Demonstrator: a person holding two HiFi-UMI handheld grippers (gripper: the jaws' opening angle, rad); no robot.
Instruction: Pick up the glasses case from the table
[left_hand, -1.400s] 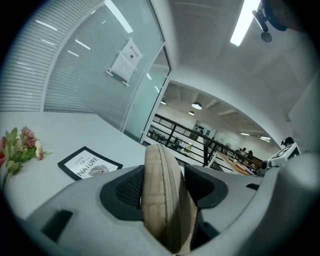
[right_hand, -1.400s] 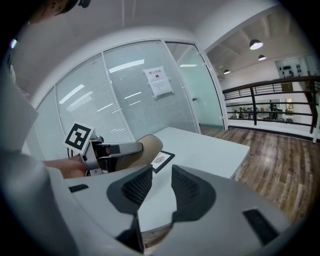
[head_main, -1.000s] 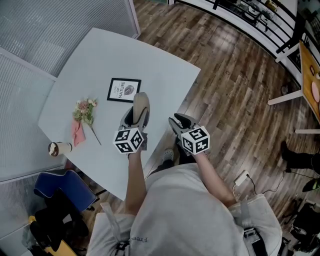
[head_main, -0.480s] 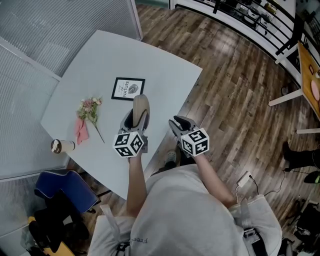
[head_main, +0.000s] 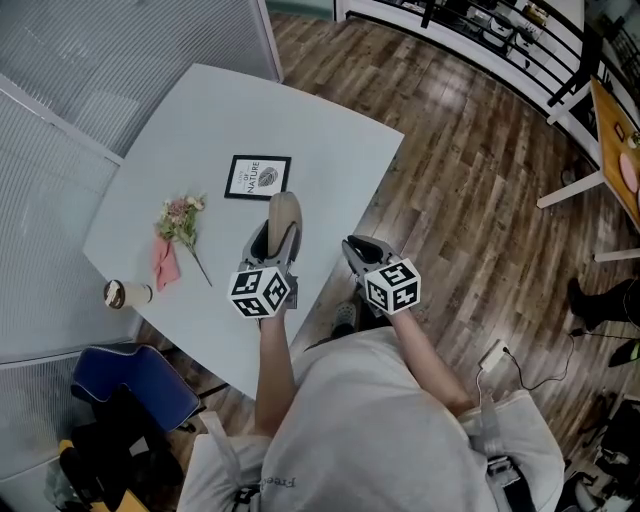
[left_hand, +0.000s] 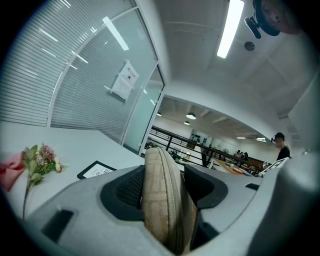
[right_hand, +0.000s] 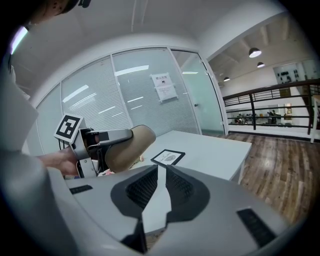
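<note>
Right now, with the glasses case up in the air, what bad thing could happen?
The left gripper holds the glasses case with much of it sticking out past the jaws, so it could tip or slip out. It hangs near the table edge, so a drop might reach the floor.

The glasses case (head_main: 284, 218) stands between the jaws of my left gripper (head_main: 274, 238), over the tabletop (head_main: 330, 130). Beyond it lies a picture frame (head_main: 258, 177); to its left flowers (head_main: 178, 220), then a cup (head_main: 125, 294).
</note>
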